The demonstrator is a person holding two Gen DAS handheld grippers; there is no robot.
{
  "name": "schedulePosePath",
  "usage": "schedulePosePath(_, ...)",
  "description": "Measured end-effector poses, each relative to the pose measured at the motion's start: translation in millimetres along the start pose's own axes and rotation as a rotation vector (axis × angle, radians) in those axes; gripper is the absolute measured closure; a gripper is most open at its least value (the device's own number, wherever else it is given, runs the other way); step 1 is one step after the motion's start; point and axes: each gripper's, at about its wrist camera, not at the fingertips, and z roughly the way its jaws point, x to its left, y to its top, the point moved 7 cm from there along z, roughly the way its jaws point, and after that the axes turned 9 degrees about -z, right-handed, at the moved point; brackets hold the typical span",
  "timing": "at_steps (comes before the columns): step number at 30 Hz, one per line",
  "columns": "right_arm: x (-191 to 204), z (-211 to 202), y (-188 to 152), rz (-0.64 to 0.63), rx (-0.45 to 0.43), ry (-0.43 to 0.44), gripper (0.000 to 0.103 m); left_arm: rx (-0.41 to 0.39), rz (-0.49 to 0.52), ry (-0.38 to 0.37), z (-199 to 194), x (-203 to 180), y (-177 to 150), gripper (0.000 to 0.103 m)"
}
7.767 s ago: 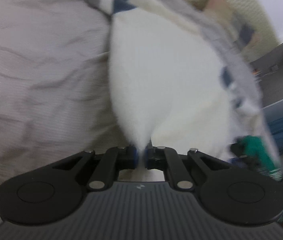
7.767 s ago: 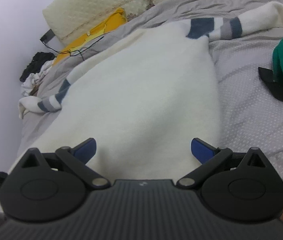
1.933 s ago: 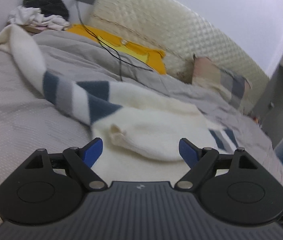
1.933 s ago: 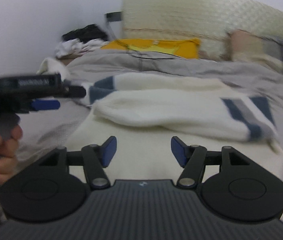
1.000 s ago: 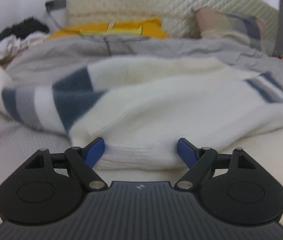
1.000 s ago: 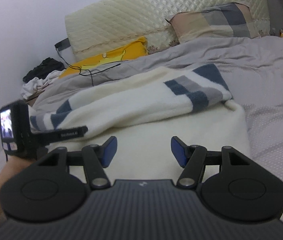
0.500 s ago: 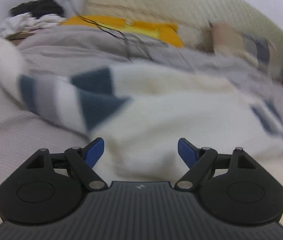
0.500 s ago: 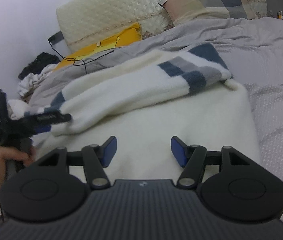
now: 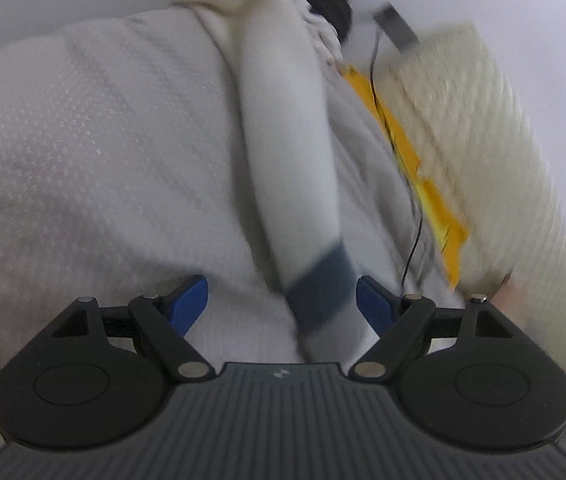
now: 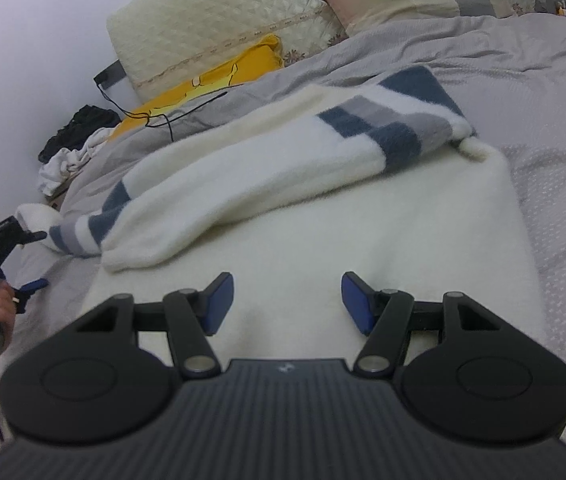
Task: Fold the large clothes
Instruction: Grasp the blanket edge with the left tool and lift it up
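The cream sweater [image 10: 363, 240] is spread on the grey bed [image 10: 543, 120], one striped sleeve [image 10: 283, 160] already laid across its body. At the left, the other sleeve [image 9: 287, 120] is stretched out over the bedding, and the left gripper [image 9: 282, 294] is held with jaws apart astride its blue band; nothing is pinched. If they are closed there, bedding could be caught along with the sleeve. The right gripper [image 10: 287, 300] is held apart over the sweater's body, gripping nothing. The left view is blurred; contact with the sleeve cannot be judged, and the sweater's near hem is hidden behind the right gripper.
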Motion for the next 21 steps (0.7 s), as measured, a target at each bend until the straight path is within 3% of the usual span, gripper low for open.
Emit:
schedulePosePath(4, 3, 7, -1, -0.029, 0.003, -0.011, 0.041, -0.003, -0.017, -0.084, 21, -9, 23, 0.018)
schedulePosePath(8, 5, 14, 3, -0.036, 0.004, -0.023, 0.041, -0.055, 0.005, -0.077, 46, -20, 51, 0.02)
schedulePosePath(11, 5, 20, 9, -0.029, -0.001, -0.034, 0.041, -0.142, 0.027, -0.056, 60, -30, 82, 0.02)
schedulePosePath(16, -1, 30, 19, 0.008, -0.012, -0.07, 0.041, -0.301, 0.018, 0.055, 70, -26, 141, 0.022)
schedulePosePath(19, -6, 35, 23, 0.028, -0.016, -0.091, 0.041, -0.319, 0.045, 0.185, 76, -16, 167, 0.049)
schedulePosePath(21, -9, 38, 25, 0.03, -0.02, -0.108, 0.041, -0.311, 0.065, 0.248, 77, -14, 178, 0.076)
